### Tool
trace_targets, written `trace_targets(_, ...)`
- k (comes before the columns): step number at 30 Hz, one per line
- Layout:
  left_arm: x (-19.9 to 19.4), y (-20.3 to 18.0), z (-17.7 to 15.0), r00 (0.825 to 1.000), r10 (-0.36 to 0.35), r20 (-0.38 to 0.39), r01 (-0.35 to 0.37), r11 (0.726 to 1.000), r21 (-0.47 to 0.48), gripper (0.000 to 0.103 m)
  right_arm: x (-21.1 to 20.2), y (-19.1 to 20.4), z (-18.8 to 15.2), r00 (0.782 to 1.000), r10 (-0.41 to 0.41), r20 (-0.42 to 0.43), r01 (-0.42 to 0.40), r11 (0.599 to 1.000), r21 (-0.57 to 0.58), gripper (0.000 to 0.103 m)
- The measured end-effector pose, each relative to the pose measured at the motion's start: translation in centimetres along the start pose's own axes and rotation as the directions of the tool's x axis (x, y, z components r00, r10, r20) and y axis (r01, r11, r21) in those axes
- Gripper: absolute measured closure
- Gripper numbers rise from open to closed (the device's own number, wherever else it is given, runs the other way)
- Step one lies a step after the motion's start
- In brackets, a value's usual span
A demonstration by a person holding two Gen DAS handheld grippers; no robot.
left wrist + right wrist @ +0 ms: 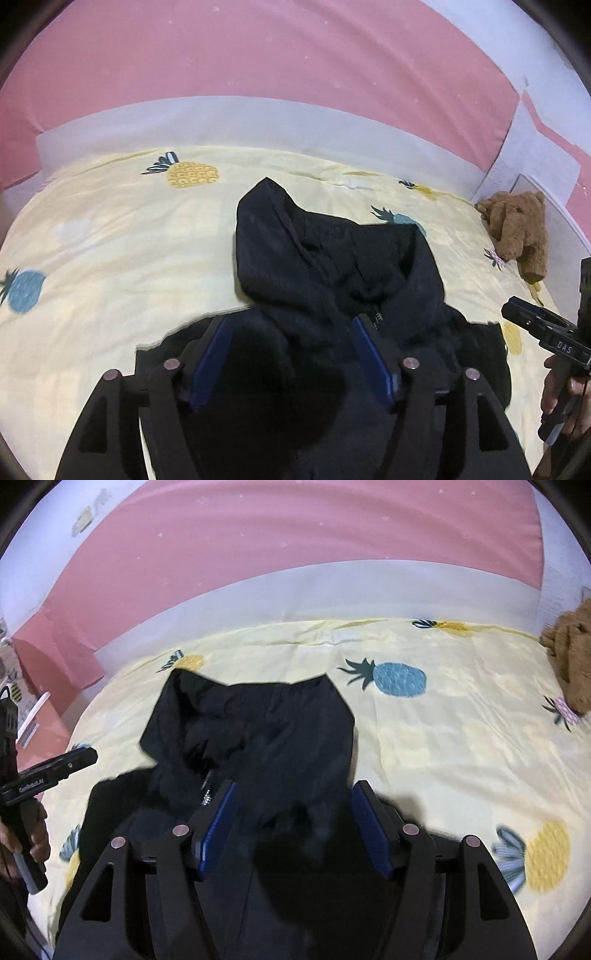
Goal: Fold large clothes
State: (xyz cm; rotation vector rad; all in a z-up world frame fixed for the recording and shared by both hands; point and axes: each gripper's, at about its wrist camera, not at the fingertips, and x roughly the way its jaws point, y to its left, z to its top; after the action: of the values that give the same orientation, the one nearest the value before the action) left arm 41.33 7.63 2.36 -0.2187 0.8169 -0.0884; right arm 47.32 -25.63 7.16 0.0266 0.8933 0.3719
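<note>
Two blue-padded fingers of the left gripper stand apart in the left wrist view, gripping nothing, above a black hooded jacket lying on the pineapple-print bedsheet; a brown plush toy sits at the far right. From the right wrist view, the right gripper is likewise spread and empty over the jacket's hood.

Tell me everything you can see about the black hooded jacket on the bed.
The black hooded jacket lies front-up on the pineapple-print bedsheet, hood spread flat toward the wall. The fabric looks soft and matte, rumpled around the collar. A silver zipper shows at the neck, seemingly closed. Both claws, left and right, are open above its body, gripping nothing. Its lower part is hidden behind the claws.
</note>
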Motion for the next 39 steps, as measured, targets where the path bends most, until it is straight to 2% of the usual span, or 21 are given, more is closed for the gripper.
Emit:
trace_targets(3, 3.5, 1.0, 2.7, 1.0, 0.019, -0.014, -0.019, 1.0, -0.024, 0.034, 3.8, -1.1, 2.2, 1.0, 0.0, -0.016, 0.001, 1.0, 0.024, 0.039)
trace_targets(8, 9.5, 3.0, 5.4, 0.998, 0.029, -0.055, -0.033, 0.996, -0.086, 0.034, 9.5, -2.9, 5.2, 0.999, -0.012, -0.04, 0.014, 0.998, 0.057, 0.039)
trace_targets(12, 14.2, 3.9, 6.7, 0.996, 0.005, -0.092, -0.016, 0.993, -0.116, 0.034, 14.4, -4.3, 6.0, 0.992, -0.01, -0.123, 0.02, 0.997, 0.08, 0.039)
trace_targets(14, 15.8, 4.2, 6.7, 0.994, -0.031, -0.1, 0.017, 0.991, -0.135, 0.034, 15.9, -4.6, 6.0, 0.988, 0.006, -0.157, 0.007, 0.996, 0.084, 0.039)
trace_targets(16, 16.9, 4.1, 6.6, 0.994, -0.056, -0.093, 0.042, 0.989, -0.14, 0.044, 15.7, -4.1, 5.9, 0.991, 0.021, -0.136, -0.012, 0.998, 0.067, 0.065)
trace_targets(17, 17.0, 4.0, 6.4, 0.995, -0.061, -0.078, 0.05, 0.99, -0.129, 0.063, 15.0, -3.8, 5.8, 0.994, 0.03, -0.105, -0.025, 0.998, 0.056, 0.087)
trace_targets(18, 17.0, 3.7, 6.4, 0.995, -0.063, -0.072, 0.054, 0.991, -0.121, 0.079, 14.6, -3.7, 5.9, 0.995, 0.043, -0.091, -0.038, 0.998, 0.055, 0.09)
trace_targets(20, 16.4, 3.1, 6.2, 0.998, -0.05, -0.044, 0.046, 0.995, -0.091, 0.092, 12.5, -3.3, 5.7, 0.998, 0.046, -0.042, -0.044, 0.998, 0.038, 0.092)
trace_targets(21, 15.5, 2.8, 6.1, 0.999, -0.046, -0.015, 0.045, 0.996, -0.072, 0.094, 11.2, -3.1, 5.6, 0.998, 0.054, -0.012, -0.053, 0.998, 0.033, 0.092)
trace_targets(25, 10.8, 1.4, 5.5, 0.995, -0.057, 0.078, 0.06, 0.998, -0.037, 0.095, 6.4, -2.4, 5.0, 0.994, 0.088, 0.065, -0.089, 0.996, 0.024, 0.092)
trace_targets(30, 4.0, 0.0, 3.8, 0.981, -0.099, 0.164, 0.099, 0.995, 0.007, 0.095, -0.6, -1.6, 2.4, 0.98, 0.133, 0.145, -0.139, 0.99, 0.032, 0.092)
trace_targets(34, -0.6, -0.6, 1.4, 0.972, -0.134, 0.193, 0.13, 0.991, 0.033, 0.095, -4.8, -0.7, -1.2, 0.974, 0.147, 0.171, -0.154, 0.988, 0.03, 0.092)
trace_targets(39, -4.5, -0.6, -2.7, 0.969, -0.153, 0.192, 0.148, 0.988, 0.037, 0.093, -6.9, 0.0, -5.1, 0.978, 0.149, 0.146, -0.156, 0.987, 0.041, 0.092)
